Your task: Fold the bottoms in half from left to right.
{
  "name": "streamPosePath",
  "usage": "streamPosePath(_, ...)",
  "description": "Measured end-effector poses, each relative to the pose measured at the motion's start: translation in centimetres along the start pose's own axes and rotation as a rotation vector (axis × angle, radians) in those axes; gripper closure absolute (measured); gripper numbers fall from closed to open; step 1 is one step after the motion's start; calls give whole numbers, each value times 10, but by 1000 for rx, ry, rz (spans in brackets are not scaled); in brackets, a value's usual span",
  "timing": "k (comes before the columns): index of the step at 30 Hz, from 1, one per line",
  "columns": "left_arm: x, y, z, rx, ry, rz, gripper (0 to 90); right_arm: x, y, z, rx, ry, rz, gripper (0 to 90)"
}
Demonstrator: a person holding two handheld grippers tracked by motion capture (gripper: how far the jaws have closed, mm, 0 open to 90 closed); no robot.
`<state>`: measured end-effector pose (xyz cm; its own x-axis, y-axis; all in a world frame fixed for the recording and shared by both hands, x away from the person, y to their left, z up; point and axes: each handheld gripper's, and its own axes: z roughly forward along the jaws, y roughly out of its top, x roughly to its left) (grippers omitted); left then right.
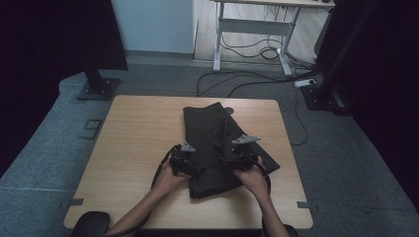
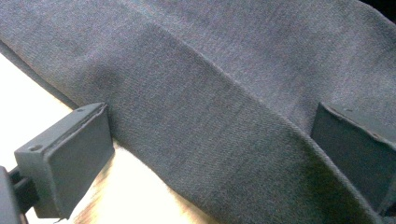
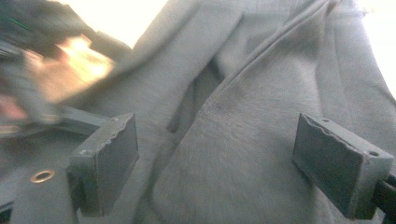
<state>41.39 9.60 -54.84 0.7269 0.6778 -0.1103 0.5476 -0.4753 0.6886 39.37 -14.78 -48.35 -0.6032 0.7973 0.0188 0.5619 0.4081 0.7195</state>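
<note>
Grey carpet and a trailing floor cable surround the wooden tabletop (image 1: 133, 143); a dark folded garment (image 1: 212, 143) lies along its middle, the near end toward the person; the left gripper (image 1: 190, 160) sits at the cloth's left edge, the right gripper (image 1: 232, 155) over its right half; both sets of fingers (image 2: 70, 158) stand apart over the fabric, pinching nothing, with the right fingers (image 3: 107, 158) likewise spread; the cloth looks soft, light and limp, likely to sag and slide when lifted; a folded edge or seam near the corners seems the surest place to pinch.
</note>
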Motion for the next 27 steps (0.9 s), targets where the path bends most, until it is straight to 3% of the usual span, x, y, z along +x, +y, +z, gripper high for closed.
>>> streamPosePath(3, 0, 0, 0, 1, 1, 1, 0, 3, 1, 15, 72, -105, -30, 161)
streamPosePath(5, 0, 0, 0, 2, 2, 2, 0, -2, -2, 15, 93, -150, -28, 181)
streamPosePath(7, 0, 0, 0, 2, 3, 2, 0, -12, -7, 9, 96, -184, -15, 203)
streamPosePath(10, 0, 0, 0, 2, 4, 3, 0, -38, -18, -7, 80, -225, 48, 213)
streamPosePath(18, -1, 0, 0, 0, 5, 2, 5, -97, -50, -30, 50, -282, 210, 223)
streamPosePath(23, -1, 0, 0, 0, 4, 2, 5, -114, -61, -33, 47, -308, 254, 230)
streamPosePath(27, 0, 0, 0, 0, 2, 1, 4, -123, -71, -30, 75, -318, 273, 238)
